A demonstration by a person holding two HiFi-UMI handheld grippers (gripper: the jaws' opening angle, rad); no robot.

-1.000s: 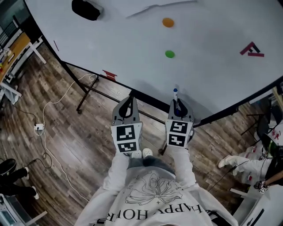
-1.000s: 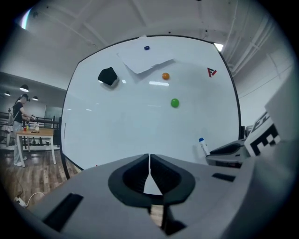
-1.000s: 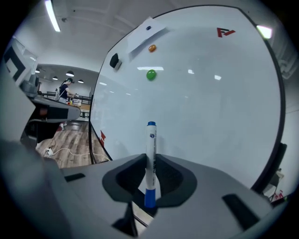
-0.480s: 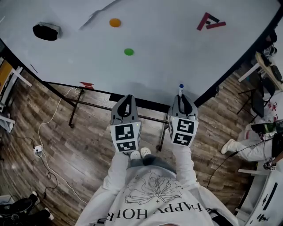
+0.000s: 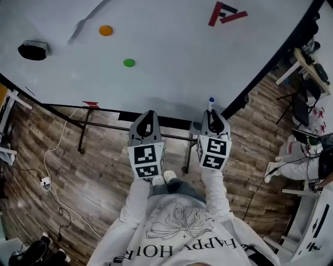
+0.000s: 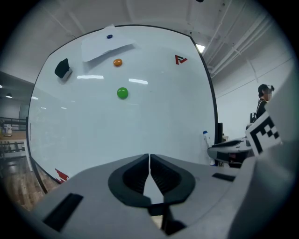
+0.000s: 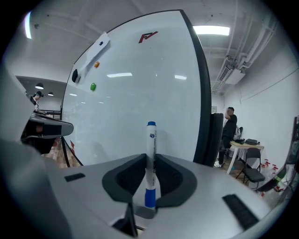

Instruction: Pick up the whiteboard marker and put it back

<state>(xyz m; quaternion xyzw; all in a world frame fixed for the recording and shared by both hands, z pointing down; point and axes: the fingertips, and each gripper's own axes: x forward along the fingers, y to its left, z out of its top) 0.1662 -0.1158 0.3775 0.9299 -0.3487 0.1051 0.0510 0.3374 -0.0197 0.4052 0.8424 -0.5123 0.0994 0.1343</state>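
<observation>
A white whiteboard marker (image 7: pixel 150 163) with blue ends stands upright between the jaws of my right gripper (image 7: pixel 150 158), which is shut on it. In the head view its blue tip (image 5: pixel 211 100) pokes out past my right gripper (image 5: pixel 214 115), close to the lower edge of the whiteboard (image 5: pixel 171 47). My left gripper (image 5: pixel 146 117) is beside it, shut with nothing between its fingers (image 6: pixel 149 161). From the left gripper view the marker (image 6: pixel 206 140) shows at the right.
On the whiteboard sit a green magnet (image 5: pixel 129 63), an orange magnet (image 5: pixel 106 30), a black eraser (image 5: pixel 32 50) and a red logo (image 5: pixel 225 11). The board's metal stand (image 5: pixel 83 130) rests on the wood floor. A person (image 7: pixel 229 135) stands near a table at the right.
Both grippers have swung sideways along the board, with the marker still held; the magnets and eraser now lie further left in the head view and the red logo has come further in.
</observation>
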